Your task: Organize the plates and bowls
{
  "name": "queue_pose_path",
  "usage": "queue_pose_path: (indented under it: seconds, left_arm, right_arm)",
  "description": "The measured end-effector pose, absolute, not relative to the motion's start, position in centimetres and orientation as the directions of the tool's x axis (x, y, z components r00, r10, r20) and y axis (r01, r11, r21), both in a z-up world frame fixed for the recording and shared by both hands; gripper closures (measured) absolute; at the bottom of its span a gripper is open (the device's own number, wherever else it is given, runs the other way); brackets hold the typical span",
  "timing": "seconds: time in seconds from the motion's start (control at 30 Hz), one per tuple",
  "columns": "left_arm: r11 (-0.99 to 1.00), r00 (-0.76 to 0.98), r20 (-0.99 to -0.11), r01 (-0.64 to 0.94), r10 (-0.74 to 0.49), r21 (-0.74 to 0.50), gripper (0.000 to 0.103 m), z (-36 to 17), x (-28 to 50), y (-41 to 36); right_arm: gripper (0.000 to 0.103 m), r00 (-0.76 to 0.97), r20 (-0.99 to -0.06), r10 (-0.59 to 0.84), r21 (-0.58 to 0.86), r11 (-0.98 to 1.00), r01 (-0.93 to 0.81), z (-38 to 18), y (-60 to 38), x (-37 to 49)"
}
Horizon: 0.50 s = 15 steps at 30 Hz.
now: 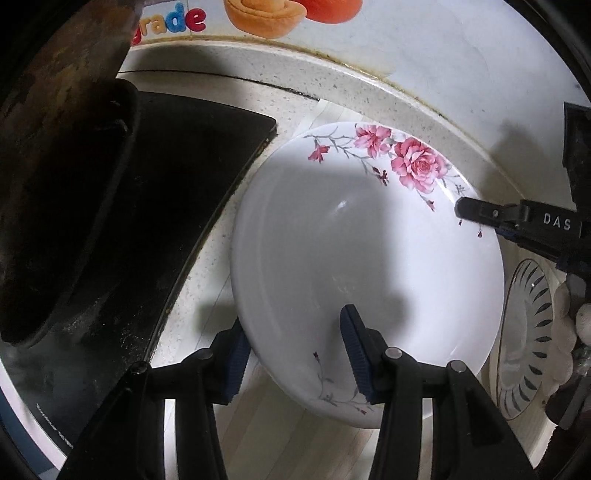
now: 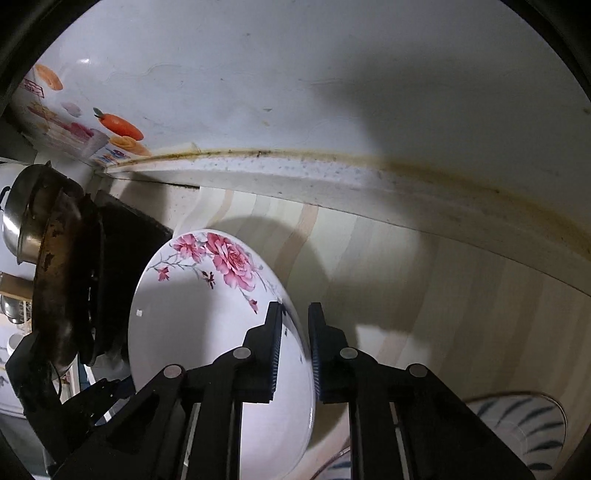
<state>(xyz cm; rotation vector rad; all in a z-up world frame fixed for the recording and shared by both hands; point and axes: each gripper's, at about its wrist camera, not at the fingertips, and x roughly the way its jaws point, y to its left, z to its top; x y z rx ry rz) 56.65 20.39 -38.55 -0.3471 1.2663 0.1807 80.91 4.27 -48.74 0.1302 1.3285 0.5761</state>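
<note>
- Left gripper was nearest in the left wrist view; its two blue pads stood on each side of the near rim of the plate, one pad under the rim and one over the inside. Whether the pads pressed on the rim I could not tell.
- Right gripper was nearest in the right wrist view; its two black fingers stood close together on the plate's right rim, pinching it.
- Same right gripper showed in the left wrist view at the right edge, and the white letters "DAS" could be read on it; the rest of the word was cut off.
- One white plate with pink roses lay on the pale wood-pattern counter, just beside the black stove.
- One second dish, clear with dark leaf-like strokes, lay to the right of the plate, partly hidden behind it and cut off by the picture edge.
- One dark, worn wok stood on the stove, and one steel pot behind it; both were only partly seen.
- Wall sticker showed the coloured letters "rade", the beginning hidden by the wok; orange food pictures were beside it.
- A hand in a white glove showed small at the right edge, blurred.
</note>
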Motion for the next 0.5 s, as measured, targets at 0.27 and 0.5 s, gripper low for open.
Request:
queue_pose_path:
  seconds: [0.27,0.5]
  left_arm:
    - [0.930,0.312,-0.948,-0.325,-0.063,-0.169,0.060,-38.2,56.1,21.6]
    - [0.932,0.329,-0.942,-0.317,-0.068,-0.178,0.060,-36.8,55.0,21.1]
  right_arm:
    - [0.087,0.137,-0.870,0.475,0.396,0.836,-0.380,-47.3,3.3,79.2]
    - [0.087,0.141,-0.866,0.481,0.392,0.825,-0.407,-45.8,2.5,77.2]
